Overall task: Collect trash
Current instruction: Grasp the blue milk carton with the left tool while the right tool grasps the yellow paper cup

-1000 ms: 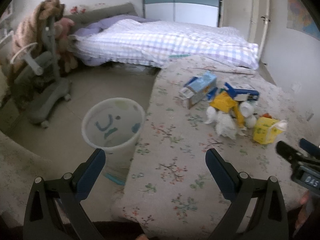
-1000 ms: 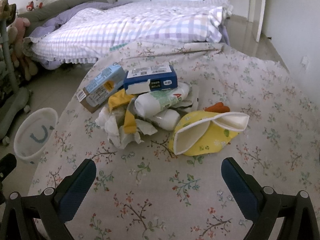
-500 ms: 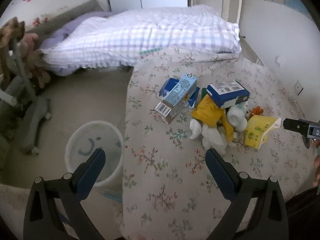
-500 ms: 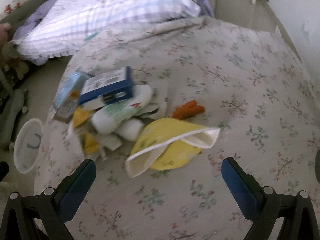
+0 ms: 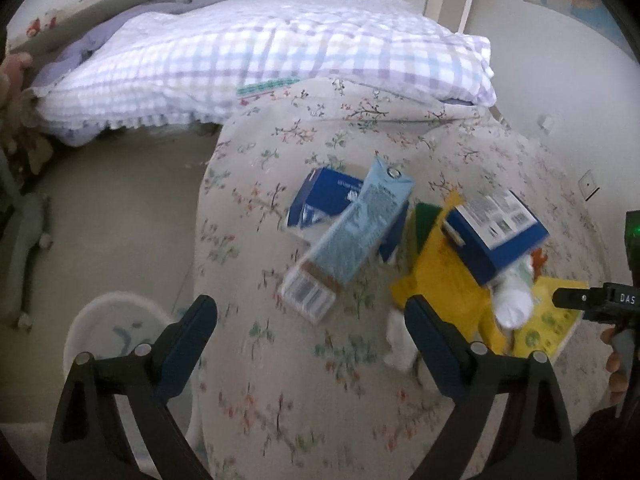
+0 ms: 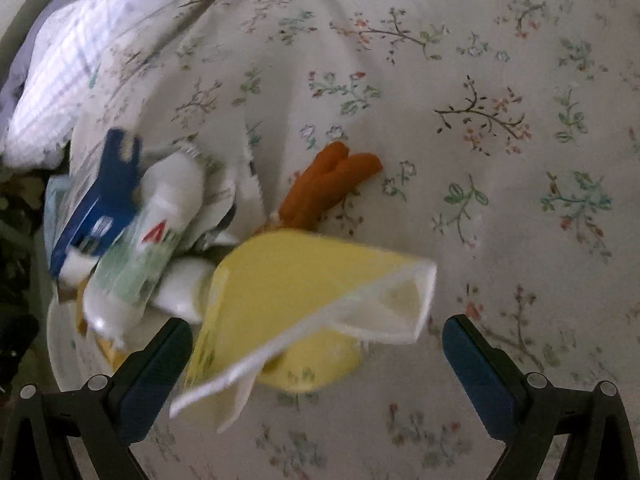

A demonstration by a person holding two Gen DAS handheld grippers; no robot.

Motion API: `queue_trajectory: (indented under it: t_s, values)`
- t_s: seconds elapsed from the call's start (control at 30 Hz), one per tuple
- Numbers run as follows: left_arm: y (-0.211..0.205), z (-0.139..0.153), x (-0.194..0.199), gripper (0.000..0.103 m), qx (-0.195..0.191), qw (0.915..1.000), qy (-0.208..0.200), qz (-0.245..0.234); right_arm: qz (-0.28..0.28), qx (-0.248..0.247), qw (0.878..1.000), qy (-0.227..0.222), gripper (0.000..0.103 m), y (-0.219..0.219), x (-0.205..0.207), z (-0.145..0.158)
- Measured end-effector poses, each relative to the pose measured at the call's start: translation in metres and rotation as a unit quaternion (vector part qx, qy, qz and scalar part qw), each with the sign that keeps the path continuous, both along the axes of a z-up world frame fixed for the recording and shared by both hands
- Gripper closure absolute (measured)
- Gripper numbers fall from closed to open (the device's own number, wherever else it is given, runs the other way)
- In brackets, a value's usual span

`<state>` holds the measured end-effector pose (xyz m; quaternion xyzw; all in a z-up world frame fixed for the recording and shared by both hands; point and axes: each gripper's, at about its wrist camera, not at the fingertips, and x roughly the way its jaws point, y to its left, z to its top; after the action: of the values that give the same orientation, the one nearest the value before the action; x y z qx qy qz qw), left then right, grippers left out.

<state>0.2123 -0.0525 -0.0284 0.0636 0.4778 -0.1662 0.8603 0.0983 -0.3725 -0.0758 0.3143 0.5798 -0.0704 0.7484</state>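
Hovering my right gripper (image 6: pixel 312 356) and left gripper (image 5: pixel 310 332), both wide open and empty, over the trash pile (image 5: pixel 440 248); nothing binned (image 5: pixel 116 328) yet.

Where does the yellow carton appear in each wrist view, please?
Left wrist: the yellow carton lies at the right edge of the trash pile, partly behind the right finger of the left gripper.
Right wrist: it fills the lower centre, between the open fingers of the right gripper.
Shared landmark: the dark blue box atop the pile.
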Motion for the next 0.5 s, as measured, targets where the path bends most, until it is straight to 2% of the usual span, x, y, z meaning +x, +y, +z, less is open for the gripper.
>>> queue_trajectory:
  t_s: [0.17, 0.23, 0.3, 0.33, 0.37, 0.47, 0.5]
  values:
    - [-0.012, -0.018, 0.024, 0.016, -0.001, 0.9998, 0.01, -0.015, -0.025, 0.036, 0.999, 0.011, 0.002, -0.014, 0.001, -0.015]
    - [-0.016, -0.023, 0.028, 0.019, -0.005, 0.9997, 0.011, -0.023, -0.028, 0.035, 0.999, 0.009, 0.007, -0.015, 0.0, -0.013]
    - [-0.021, -0.028, 0.031, 0.029, -0.003, 0.9994, 0.016, -0.03, -0.023, 0.042, 0.999, -0.001, 0.017, -0.015, 0.0, -0.01]
    - [-0.023, -0.03, 0.031, 0.041, -0.003, 0.9992, 0.022, -0.032, -0.02, 0.045, 0.999, -0.005, 0.021, -0.015, 0.0, -0.009]
    - [-0.024, -0.032, 0.031, 0.05, -0.003, 0.9991, 0.028, -0.033, -0.019, 0.044, 0.999, -0.006, 0.022, -0.014, -0.001, -0.008]
    - [-0.026, -0.03, 0.026, 0.064, -0.011, 0.9986, 0.034, -0.038, -0.023, 0.05, 0.998, -0.008, 0.025, -0.017, -0.01, -0.005]
    - [-0.026, -0.029, 0.024, 0.064, -0.011, 0.9986, 0.034, -0.038, -0.023, 0.053, 0.998, -0.01, 0.029, -0.018, -0.012, -0.004]
